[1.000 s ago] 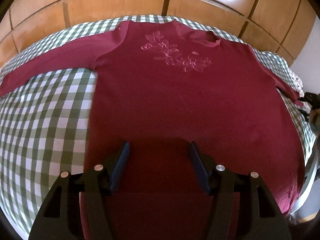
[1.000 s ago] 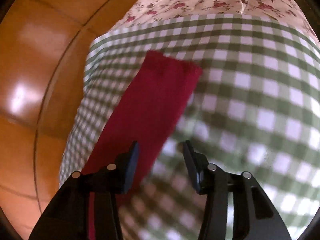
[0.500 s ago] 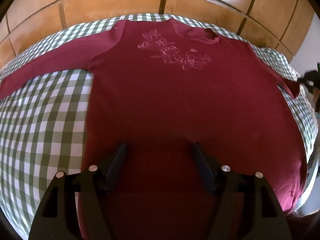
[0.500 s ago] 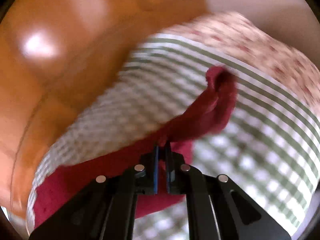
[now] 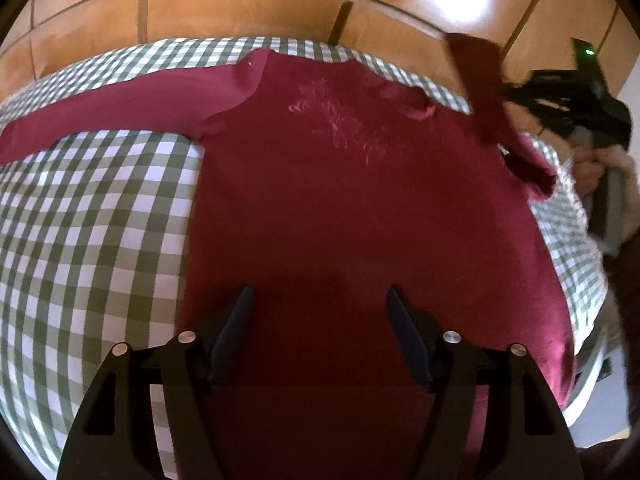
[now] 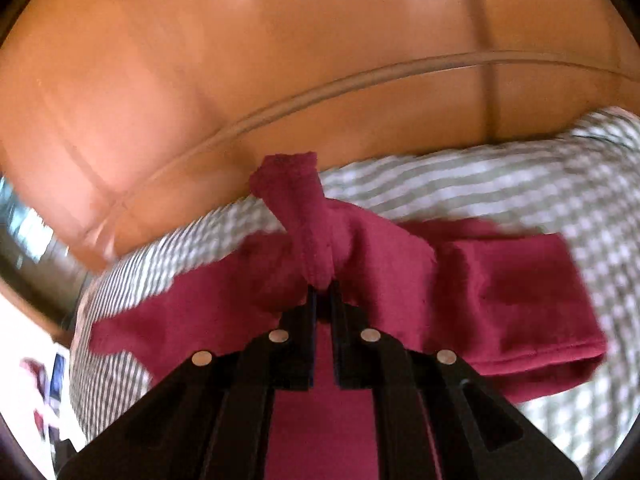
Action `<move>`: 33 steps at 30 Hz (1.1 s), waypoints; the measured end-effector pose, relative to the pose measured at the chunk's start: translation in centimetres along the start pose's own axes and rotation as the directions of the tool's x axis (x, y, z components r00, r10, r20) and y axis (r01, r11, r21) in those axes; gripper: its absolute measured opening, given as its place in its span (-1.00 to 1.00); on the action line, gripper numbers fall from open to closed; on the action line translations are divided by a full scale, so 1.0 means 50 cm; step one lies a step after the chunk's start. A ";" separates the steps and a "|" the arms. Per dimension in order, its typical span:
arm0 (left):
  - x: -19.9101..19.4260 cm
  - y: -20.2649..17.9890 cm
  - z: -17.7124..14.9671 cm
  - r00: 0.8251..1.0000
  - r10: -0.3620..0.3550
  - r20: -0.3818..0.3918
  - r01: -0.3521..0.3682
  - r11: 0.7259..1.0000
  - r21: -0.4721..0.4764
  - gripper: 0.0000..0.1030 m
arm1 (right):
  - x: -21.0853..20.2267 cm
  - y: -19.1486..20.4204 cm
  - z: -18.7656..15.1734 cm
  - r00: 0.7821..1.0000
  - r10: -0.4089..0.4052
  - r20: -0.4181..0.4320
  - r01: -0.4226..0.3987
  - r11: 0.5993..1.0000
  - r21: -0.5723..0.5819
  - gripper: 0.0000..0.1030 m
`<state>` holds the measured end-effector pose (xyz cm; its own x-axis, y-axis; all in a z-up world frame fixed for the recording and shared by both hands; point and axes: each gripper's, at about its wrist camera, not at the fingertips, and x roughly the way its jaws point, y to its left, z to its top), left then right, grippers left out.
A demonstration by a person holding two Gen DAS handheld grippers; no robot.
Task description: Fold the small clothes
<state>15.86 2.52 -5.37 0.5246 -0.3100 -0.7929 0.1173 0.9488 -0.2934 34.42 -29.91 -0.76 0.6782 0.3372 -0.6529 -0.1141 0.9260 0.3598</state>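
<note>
Right gripper (image 6: 322,286): we find its jaws clamped on the sleeve (image 6: 304,216) of the maroon top (image 5: 352,208), the cuff standing up past the fingertips and the rest draped below them over the checked cloth (image 6: 520,176). Left gripper (image 5: 318,308): we note jaws wide apart and holding nothing, poised above the top's lower body, which lies flat ahead of it.

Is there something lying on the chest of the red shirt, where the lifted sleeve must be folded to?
Nothing visible: the red shirt chest is bare, and the left gripper hovers lower down, open, away from the sleeve.
</note>
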 end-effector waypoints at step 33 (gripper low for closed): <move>0.203 -0.106 0.372 0.992 -0.122 0.021 0.124 0.987 -0.101 -0.93 | -0.147 -0.233 -0.214 0.996 0.067 0.057 -0.080 0.957 0.279 0.59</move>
<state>36.23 -4.54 -1.92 0.5241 -0.4224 -0.7395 0.0952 0.8920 -0.4420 22.98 -41.37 -7.30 0.7092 0.3880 -0.5886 0.0395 0.8118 0.5827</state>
